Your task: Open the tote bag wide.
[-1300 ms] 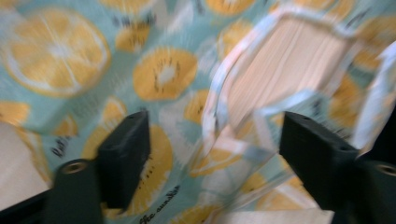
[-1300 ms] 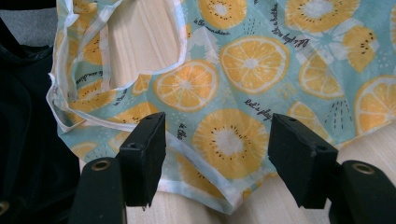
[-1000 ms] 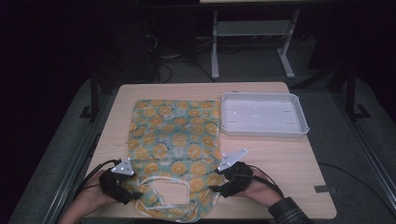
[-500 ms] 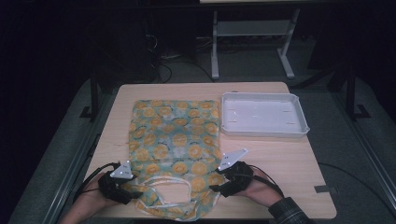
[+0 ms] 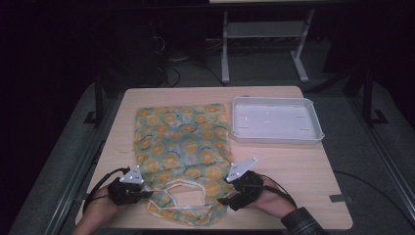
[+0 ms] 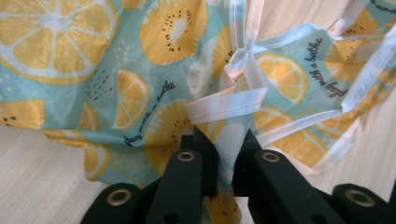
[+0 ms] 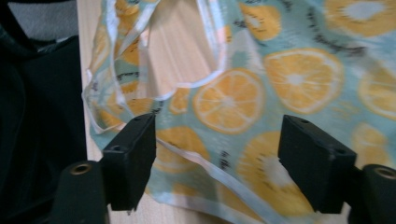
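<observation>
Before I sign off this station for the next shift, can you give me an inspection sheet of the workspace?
Surface: light wooden table, flat, no spills seen.
Job's things: lemon-print cloth spread flat, its white-trimmed near edge bunched up.
Clutter: white tray at the far right, nothing seen in it.
Grippers: left claw has just been closing and is pinched on the cloth's trim; right claw has just been opening, its jaws stand wide over the cloth, pressing nothing.
Cables: black cable loops from the left claw.
Surroundings: dark floor, metal frame and cords behind the table.
</observation>
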Action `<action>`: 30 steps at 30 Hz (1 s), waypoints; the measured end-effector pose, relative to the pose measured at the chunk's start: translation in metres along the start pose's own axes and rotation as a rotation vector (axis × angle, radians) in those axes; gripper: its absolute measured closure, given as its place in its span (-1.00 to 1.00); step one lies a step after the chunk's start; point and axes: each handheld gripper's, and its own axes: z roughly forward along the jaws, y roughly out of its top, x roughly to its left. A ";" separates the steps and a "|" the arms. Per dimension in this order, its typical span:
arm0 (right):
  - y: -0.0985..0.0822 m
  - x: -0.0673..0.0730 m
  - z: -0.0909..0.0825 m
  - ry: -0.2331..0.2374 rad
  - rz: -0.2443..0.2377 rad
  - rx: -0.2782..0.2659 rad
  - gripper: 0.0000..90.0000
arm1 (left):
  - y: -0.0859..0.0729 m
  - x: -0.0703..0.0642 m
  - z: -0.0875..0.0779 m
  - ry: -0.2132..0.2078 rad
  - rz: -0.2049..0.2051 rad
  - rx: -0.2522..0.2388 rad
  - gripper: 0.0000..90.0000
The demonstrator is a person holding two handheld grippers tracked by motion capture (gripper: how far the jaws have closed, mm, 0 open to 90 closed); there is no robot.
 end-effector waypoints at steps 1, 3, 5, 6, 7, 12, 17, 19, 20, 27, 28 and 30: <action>0.001 0.001 0.003 0.007 -0.004 0.007 -0.45 | 0.000 0.000 0.000 -0.004 -0.001 0.002 0.90; 0.002 0.003 0.009 0.024 -0.009 0.014 -0.51 | 0.000 0.000 0.000 -0.008 -0.004 0.000 0.91; 0.002 0.005 0.016 0.015 -0.045 0.041 -0.57 | 0.000 0.001 0.000 -0.010 0.000 -0.002 0.92; 0.002 0.003 0.019 0.008 -0.078 0.050 -0.59 | 0.000 0.001 0.000 -0.012 -0.005 -0.005 0.92; 0.001 0.003 0.023 0.008 -0.092 0.064 -0.61 | -0.001 0.001 0.000 -0.015 -0.012 -0.007 0.92; -0.003 0.001 0.032 0.007 -0.120 0.115 -0.62 | -0.001 0.000 0.000 -0.018 -0.021 -0.009 0.92; -0.005 0.001 0.036 0.008 -0.130 0.130 -0.61 | -0.002 0.003 0.000 -0.030 -0.022 -0.013 0.92; -0.006 0.001 0.036 0.010 -0.133 0.127 -0.59 | -0.002 0.003 0.000 -0.031 -0.022 -0.014 0.91; -0.006 0.000 0.035 0.011 -0.138 0.123 -0.53 | -0.002 0.003 0.000 -0.034 -0.029 -0.016 0.92; -0.006 -0.006 0.031 -0.006 -0.116 0.102 -0.02 | -0.003 0.004 0.000 -0.046 -0.040 -0.019 0.92; -0.006 -0.008 0.031 -0.009 -0.131 0.092 0.06 | -0.003 0.004 0.000 -0.046 -0.039 -0.020 0.92; -0.006 -0.010 0.030 -0.013 -0.108 0.092 0.24 | -0.003 0.005 0.000 -0.048 -0.041 -0.021 0.92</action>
